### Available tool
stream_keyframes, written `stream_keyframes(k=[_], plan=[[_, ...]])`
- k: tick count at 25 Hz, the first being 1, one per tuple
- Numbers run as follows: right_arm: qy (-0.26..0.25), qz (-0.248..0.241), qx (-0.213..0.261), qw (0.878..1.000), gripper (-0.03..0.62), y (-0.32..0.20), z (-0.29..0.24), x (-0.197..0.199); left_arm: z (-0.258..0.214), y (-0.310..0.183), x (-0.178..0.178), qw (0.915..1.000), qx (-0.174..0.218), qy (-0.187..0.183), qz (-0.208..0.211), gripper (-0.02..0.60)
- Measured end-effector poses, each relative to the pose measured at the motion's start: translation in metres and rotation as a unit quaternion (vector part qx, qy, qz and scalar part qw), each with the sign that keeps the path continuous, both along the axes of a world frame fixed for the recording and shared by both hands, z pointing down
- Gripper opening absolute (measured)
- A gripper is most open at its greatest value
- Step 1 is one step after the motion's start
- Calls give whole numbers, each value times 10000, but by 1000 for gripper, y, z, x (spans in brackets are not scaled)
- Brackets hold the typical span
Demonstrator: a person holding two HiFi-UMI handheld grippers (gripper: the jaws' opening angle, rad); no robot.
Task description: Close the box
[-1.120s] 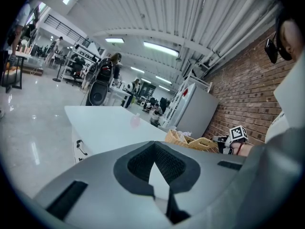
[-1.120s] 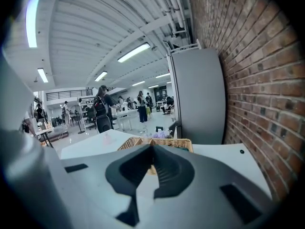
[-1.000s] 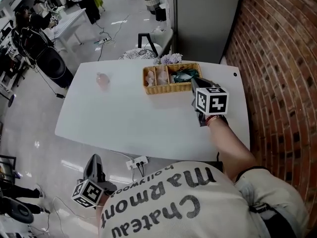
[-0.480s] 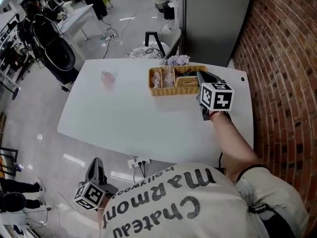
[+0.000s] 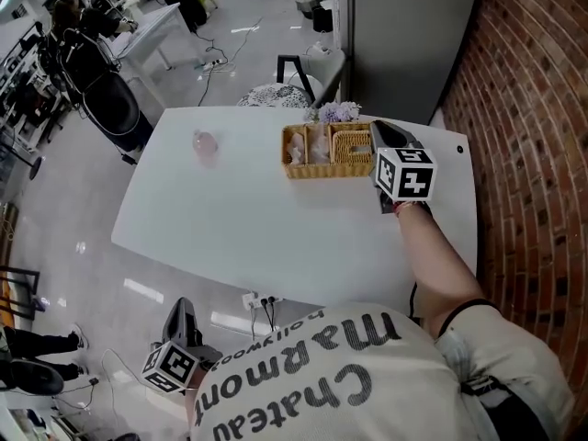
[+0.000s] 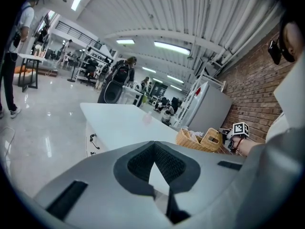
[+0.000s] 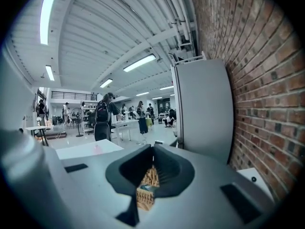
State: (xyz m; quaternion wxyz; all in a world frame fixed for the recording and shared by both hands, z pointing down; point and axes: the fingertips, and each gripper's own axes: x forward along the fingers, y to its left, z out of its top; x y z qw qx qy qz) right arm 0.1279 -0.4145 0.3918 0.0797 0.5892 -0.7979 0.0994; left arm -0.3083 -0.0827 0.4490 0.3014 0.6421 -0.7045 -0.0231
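Wicker box (image 5: pixel 322 169) lies at the closed right gripper (image 5: pixel 377 129), apparently touching it.

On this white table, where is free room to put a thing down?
The table is bare between the pink thing and the basket, and along the near edge. Crowded at the far right, where the right gripper is at the basket.

Large lab hall, brick wall (image 5: pixel 537 145), ribbed ceiling (image 7: pixel 114 27)

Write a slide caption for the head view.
Right gripper grips the lid of a wicker box on a white table; left gripper hangs shut, clear of the table.
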Motion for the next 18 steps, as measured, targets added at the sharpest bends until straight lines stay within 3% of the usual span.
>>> stream_keyframes(k=[9, 18], plan=[[-318, 46, -11, 9995, 20, -29, 7, 5, 3, -4, 2, 9998, -89, -50, -177, 0], [-245, 37, -125, 9996, 20, -60, 20, 5, 8, -8, 3, 9991, -302, -163, -260, 0]])
